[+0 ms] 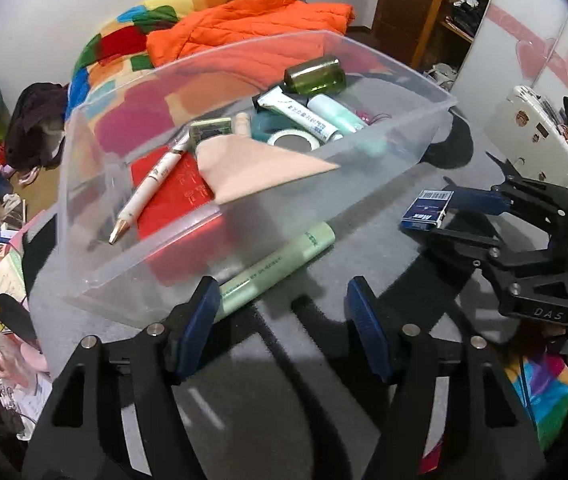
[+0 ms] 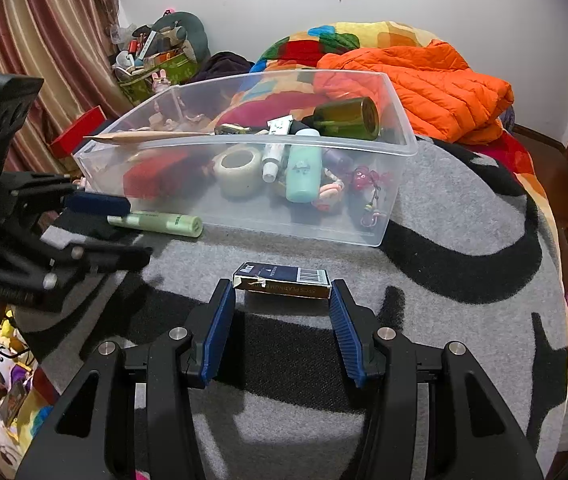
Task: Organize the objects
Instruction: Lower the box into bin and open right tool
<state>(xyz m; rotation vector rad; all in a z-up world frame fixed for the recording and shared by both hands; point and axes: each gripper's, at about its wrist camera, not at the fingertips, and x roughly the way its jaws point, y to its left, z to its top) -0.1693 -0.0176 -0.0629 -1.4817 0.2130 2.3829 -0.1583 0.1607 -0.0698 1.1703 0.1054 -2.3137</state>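
Observation:
A clear plastic bin (image 1: 124, 280) (image 2: 244, 146) stands on a grey and black blanket and holds a pen (image 1: 148, 196), a green bottle (image 1: 316, 74), a tape roll (image 2: 240, 172), tubes and a red packet. A pale green tube (image 1: 280, 260) (image 2: 156, 222) lies on the blanket against the bin's near wall. My left gripper (image 1: 282, 312) (image 2: 139, 229) is open, with the tube's end between its fingers and only the left pad (image 1: 200, 316) near it. My right gripper (image 2: 282, 304) (image 1: 448, 216) is shut on a small dark blue box (image 2: 284, 280) (image 1: 426, 212), gripped at its two ends low over the blanket.
An orange quilted jacket (image 2: 424, 80) and a colourful patchwork blanket (image 1: 124, 40) are piled behind the bin. Striped curtains (image 2: 24, 40) and a heap of toys and boxes (image 2: 156, 56) are at the left. A white case (image 1: 532, 136) sits beyond the right gripper.

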